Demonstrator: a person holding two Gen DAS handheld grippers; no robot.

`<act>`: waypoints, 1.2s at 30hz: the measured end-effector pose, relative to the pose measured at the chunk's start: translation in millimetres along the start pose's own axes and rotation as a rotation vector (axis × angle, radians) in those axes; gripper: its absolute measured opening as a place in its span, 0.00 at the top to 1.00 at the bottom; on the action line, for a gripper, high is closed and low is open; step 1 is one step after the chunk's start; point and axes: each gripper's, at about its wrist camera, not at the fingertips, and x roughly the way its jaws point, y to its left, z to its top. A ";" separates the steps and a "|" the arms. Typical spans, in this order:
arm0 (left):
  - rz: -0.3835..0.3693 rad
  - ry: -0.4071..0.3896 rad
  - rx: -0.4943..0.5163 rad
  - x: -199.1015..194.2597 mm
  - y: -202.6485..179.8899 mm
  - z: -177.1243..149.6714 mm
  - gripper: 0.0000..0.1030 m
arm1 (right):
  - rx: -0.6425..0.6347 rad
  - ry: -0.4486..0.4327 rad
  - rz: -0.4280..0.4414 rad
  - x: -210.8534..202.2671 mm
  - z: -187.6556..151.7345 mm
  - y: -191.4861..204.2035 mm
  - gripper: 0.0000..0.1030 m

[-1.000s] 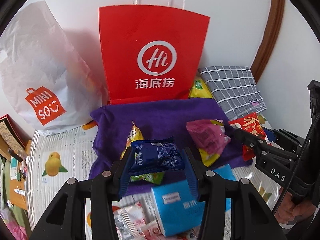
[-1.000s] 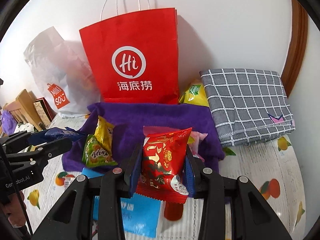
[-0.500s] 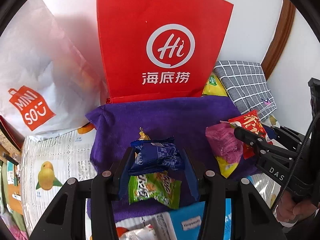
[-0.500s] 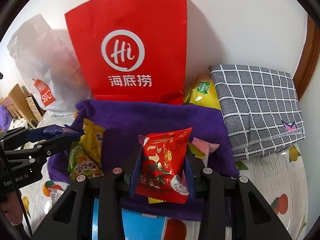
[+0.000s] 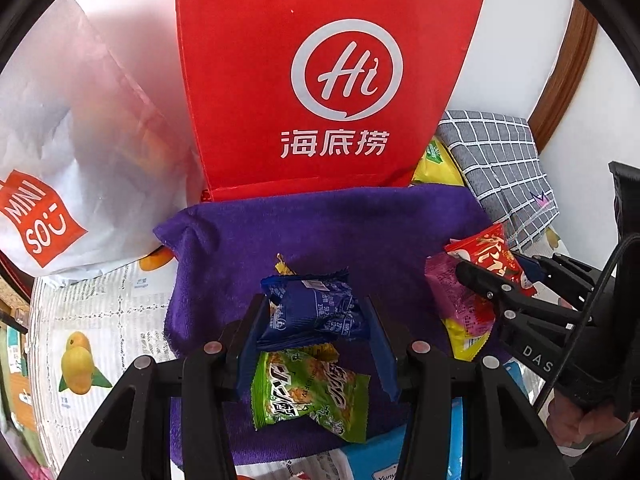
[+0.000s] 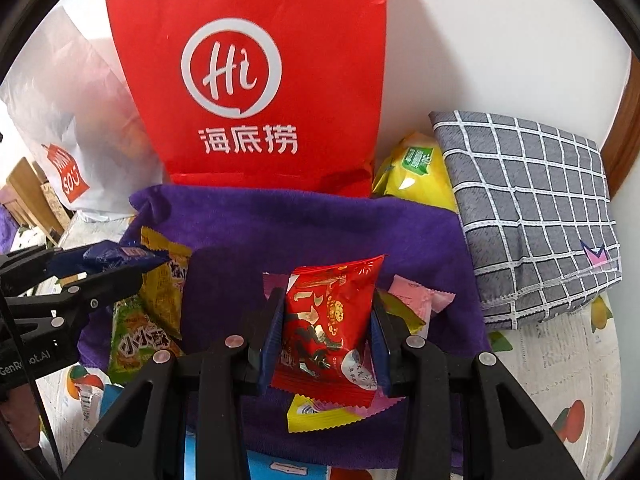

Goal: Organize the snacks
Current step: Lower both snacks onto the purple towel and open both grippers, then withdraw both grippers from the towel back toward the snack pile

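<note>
My left gripper (image 5: 314, 316) is shut on a dark blue snack packet (image 5: 316, 308), held above a purple towel (image 5: 328, 232). Under it lie a green snack packet (image 5: 308, 396) and a yellow one, mostly hidden. My right gripper (image 6: 326, 320) is shut on a red snack packet (image 6: 328, 324) over the same purple towel (image 6: 304, 228), with a pink and yellow packet (image 6: 416, 300) lying beneath it. In the left wrist view the right gripper (image 5: 504, 280) comes in from the right with its red packet (image 5: 490, 256). The left gripper (image 6: 120, 264) shows at the left edge of the right wrist view.
A red paper bag (image 5: 320, 80) stands against the wall behind the towel. A white plastic bag (image 5: 72, 152) sits to its left, a folded grey checked cloth (image 6: 532, 208) to its right, and a yellow bag (image 6: 416, 172) between them. A blue box (image 5: 376, 460) lies near the front.
Both grippers moved forward and down toward the purple towel and the red bag, each keeping its packet. The red bag now fills more of both views.
</note>
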 end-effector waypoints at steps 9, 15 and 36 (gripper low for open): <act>-0.005 0.009 0.008 7.1 -2.7 2.2 0.54 | -0.009 0.007 -0.002 4.7 -0.5 -2.1 0.62; -0.006 0.024 0.007 12.9 -1.3 0.2 0.52 | -0.028 0.011 -0.006 4.8 -1.1 -1.5 0.59; 0.006 -0.018 -0.022 -28.2 -9.5 -4.5 0.29 | -0.033 -0.040 -0.030 -42.4 -7.0 -4.3 0.28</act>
